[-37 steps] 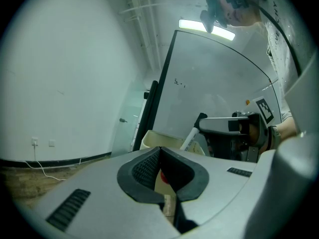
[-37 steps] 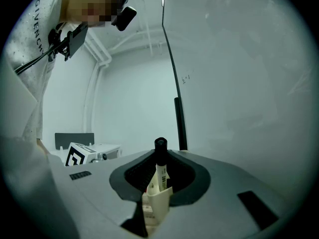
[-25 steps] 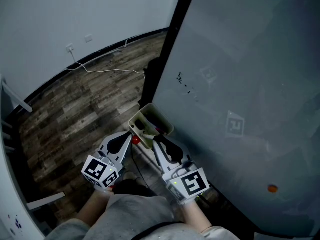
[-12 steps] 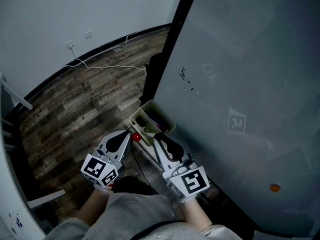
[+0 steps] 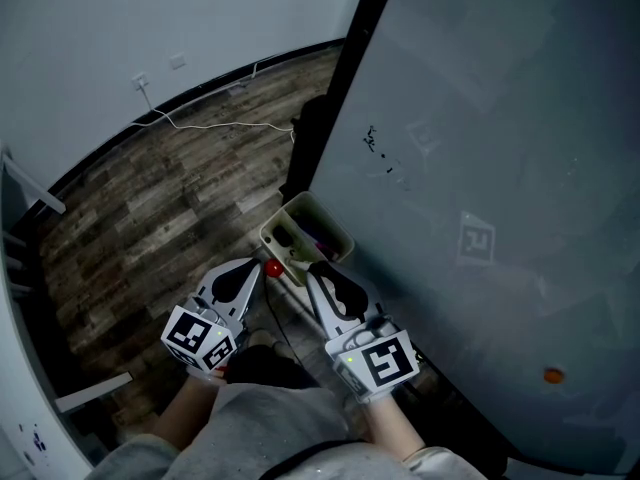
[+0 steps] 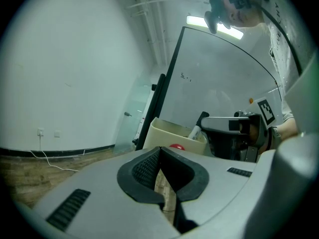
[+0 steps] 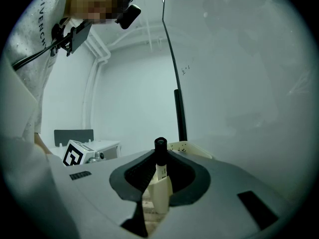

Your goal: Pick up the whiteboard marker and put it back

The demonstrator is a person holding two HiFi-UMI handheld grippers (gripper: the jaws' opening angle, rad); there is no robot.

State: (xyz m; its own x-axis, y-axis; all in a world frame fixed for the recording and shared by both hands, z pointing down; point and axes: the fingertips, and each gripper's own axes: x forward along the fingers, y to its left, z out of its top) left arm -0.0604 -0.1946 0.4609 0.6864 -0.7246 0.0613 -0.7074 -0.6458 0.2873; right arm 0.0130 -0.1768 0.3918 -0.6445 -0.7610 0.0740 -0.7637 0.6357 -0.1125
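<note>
My right gripper [image 5: 317,269] is shut on a whiteboard marker [image 7: 159,176], white with a black cap that stands up between the jaws. It hovers just short of a beige tray [image 5: 330,223] at the foot of the whiteboard [image 5: 500,148]. In the left gripper view the marker [image 6: 195,130] sticks out of the right gripper [image 6: 219,125] by the tray [image 6: 169,135]. My left gripper [image 5: 257,268] is alongside, shut on nothing, its tips [image 6: 159,151] near a small red thing [image 5: 272,267] at the tray's near corner. Dark items lie in the tray.
The whiteboard's black frame post [image 5: 345,88] runs up from the tray. A white cable [image 5: 215,125] lies on the wood floor below a wall outlet [image 5: 140,95]. An orange dot [image 5: 548,375] sits on the board at lower right. White furniture [image 5: 35,203] is at the left edge.
The view has drifted slightly. Both grippers stay close to the tray, the right one still holding the marker.
</note>
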